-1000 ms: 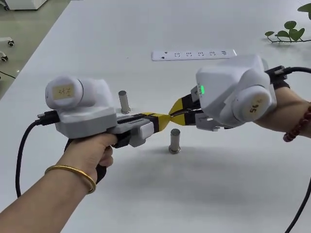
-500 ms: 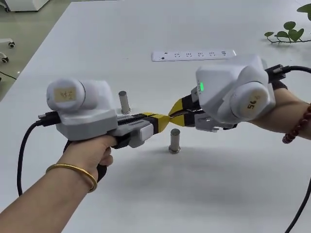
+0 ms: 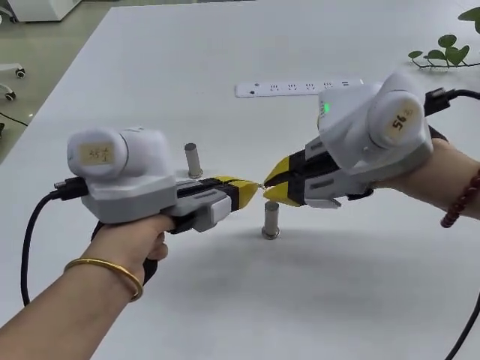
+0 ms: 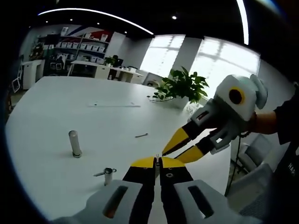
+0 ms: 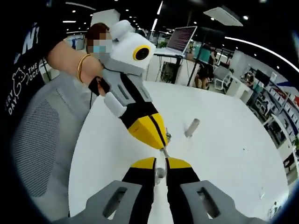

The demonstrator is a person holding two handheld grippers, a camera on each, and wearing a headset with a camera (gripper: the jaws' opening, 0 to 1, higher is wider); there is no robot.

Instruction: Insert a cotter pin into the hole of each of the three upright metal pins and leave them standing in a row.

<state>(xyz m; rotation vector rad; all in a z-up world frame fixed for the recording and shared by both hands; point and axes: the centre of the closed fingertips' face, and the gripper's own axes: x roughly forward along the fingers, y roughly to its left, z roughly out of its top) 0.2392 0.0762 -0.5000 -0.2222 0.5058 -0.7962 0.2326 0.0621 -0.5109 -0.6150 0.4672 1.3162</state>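
My left gripper (image 3: 253, 188) and right gripper (image 3: 267, 182) meet tip to tip above the table, both shut on a thin cotter pin (image 5: 164, 148) stretched between them. It pokes out of the left gripper (image 4: 157, 162) where the right gripper's yellow fingers (image 4: 180, 138) reach in. Below the tips stands an upright metal pin (image 3: 270, 220), also seen between the jaws of the right gripper (image 5: 160, 163). A second metal pin (image 3: 193, 160) stands farther back. One metal pin (image 4: 108, 175) has a cotter pin through it, and another metal pin (image 4: 74, 143) stands bare.
A white power strip (image 3: 300, 86) lies at the back of the white table (image 3: 225, 300). A loose cotter pin (image 4: 141, 135) rests on the table. A plant sprig (image 3: 442, 51) sits at the far right edge. Cables trail from both grippers.
The right gripper's body has lifted and tilted up to the right, and the left gripper has dropped slightly. Their tips stay together on the cotter pin.
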